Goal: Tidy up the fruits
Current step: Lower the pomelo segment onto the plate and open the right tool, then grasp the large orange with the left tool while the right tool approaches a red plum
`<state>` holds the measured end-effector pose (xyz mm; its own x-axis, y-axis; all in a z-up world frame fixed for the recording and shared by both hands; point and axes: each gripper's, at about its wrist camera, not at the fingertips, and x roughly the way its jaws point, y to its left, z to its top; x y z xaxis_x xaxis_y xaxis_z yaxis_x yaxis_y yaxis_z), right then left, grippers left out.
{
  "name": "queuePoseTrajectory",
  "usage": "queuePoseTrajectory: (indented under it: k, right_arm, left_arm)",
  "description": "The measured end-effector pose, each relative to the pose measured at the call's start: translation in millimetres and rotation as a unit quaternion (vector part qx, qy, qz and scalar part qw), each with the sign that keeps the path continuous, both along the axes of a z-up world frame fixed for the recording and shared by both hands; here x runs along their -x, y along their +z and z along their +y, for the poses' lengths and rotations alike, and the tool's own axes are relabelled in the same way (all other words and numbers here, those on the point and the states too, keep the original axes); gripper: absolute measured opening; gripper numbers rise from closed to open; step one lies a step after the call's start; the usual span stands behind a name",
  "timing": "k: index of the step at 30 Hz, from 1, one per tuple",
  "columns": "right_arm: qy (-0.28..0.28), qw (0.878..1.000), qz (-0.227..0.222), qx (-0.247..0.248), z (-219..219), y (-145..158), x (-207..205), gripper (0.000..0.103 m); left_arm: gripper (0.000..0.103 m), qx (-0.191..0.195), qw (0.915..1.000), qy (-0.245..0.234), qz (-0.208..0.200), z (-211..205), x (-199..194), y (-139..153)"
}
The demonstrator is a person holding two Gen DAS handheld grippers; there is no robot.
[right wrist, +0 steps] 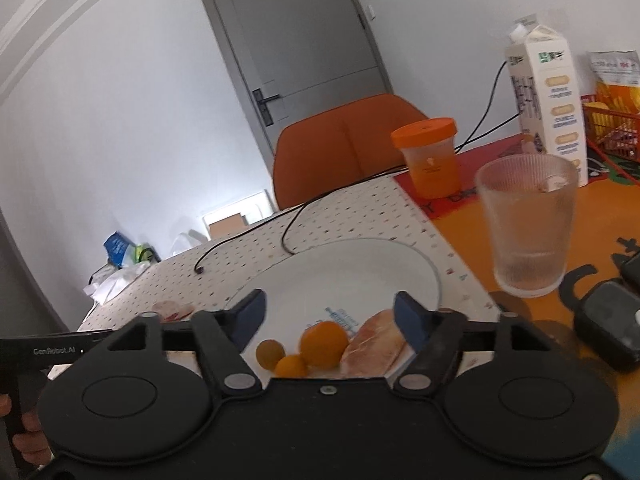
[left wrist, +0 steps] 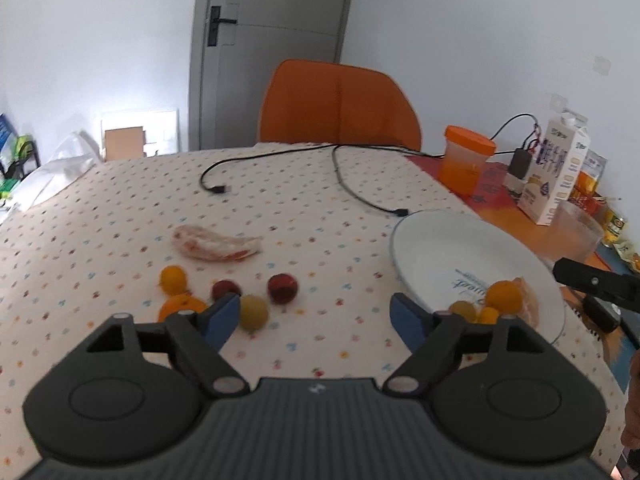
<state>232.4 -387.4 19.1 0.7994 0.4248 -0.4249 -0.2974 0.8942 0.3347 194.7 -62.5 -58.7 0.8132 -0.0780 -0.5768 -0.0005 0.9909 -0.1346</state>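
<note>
On left gripper [right wrist: 40,354]: "GenRobot.AI" | plate [right wrist: 360,272] print blurred | both grippers' fingers spread, empty

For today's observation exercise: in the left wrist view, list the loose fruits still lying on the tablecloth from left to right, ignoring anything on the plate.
Small orange → dark red fruit → yellow-green fruit → red fruit. The larger orange and the peeled segment are left out, since they overlap others in the order.

A home dining room: clothed table [left wrist: 280,208], orange chair [left wrist: 340,108], milk carton [right wrist: 548,108], door [right wrist: 304,40].
</note>
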Motion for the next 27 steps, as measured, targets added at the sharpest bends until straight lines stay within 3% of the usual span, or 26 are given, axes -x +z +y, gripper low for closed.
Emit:
queuePoseTrajectory:
  k: [11,27]
  right_arm:
    - [0.032,0.999,-0.002,-0.004,31,5,5,0.086]
    - [0.096,0.995,-0.002,0.003,85,4,8,0.086]
  left_arm:
    - [0.085,0.0,0.9996,0.028,-0.002,32,16,-2]
    - [0.085,0.019,0.9984,0.054,0.002,72,29,-7]
